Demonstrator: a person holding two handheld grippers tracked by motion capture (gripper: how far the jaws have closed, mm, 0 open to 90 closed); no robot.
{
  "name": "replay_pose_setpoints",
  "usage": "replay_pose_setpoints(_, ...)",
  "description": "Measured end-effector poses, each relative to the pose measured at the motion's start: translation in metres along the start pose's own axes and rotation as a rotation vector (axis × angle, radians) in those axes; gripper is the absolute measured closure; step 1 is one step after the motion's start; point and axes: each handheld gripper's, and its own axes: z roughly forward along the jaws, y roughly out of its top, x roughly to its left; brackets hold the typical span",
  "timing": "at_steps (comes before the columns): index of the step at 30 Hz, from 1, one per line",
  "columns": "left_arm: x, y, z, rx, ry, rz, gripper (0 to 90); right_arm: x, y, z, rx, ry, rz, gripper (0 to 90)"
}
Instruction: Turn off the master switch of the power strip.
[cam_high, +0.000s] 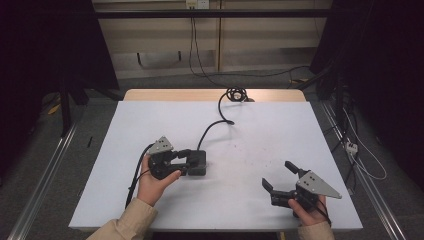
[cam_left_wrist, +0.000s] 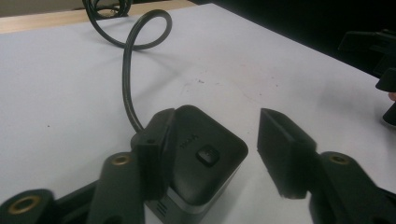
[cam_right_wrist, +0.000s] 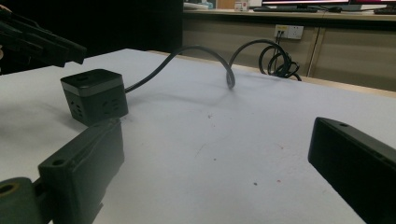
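Note:
A black cube-shaped power socket (cam_high: 198, 162) (cam_left_wrist: 205, 158) (cam_right_wrist: 93, 95) sits on the white table (cam_high: 260, 130), left of centre. Its black cable (cam_high: 210, 129) (cam_left_wrist: 127, 79) (cam_right_wrist: 205, 51) curves away to the table's back edge. My left gripper (cam_high: 186, 163) (cam_left_wrist: 215, 140) is open and straddles the cube. One jaw touches the cube's side; a gap separates the other jaw from it. My right gripper (cam_high: 276, 175) (cam_right_wrist: 217, 144) is open with nothing between its jaws, near the front right of the table and well apart from the cube.
The cable ends in a coil (cam_high: 236, 94) (cam_right_wrist: 279, 60) at the back edge, on a wooden strip. More cables and a plug strip (cam_high: 351, 146) lie on the floor to the right. A metal rail (cam_high: 45, 175) runs along the left.

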Motion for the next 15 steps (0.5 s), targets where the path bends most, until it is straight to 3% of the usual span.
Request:
replay_pose_setpoints(8,0.001,0.0,-0.009,-0.013,-0.008,-0.017,30.8,0.0,0.0,0.0,0.003,0.004,-0.005,2.9)
replay_pose_setpoints(15,0.005,-0.004,-0.019,-0.025,0.021,-0.017,20.7,0.0,0.0,0.001,0.006,0.01,-0.006,2.9)
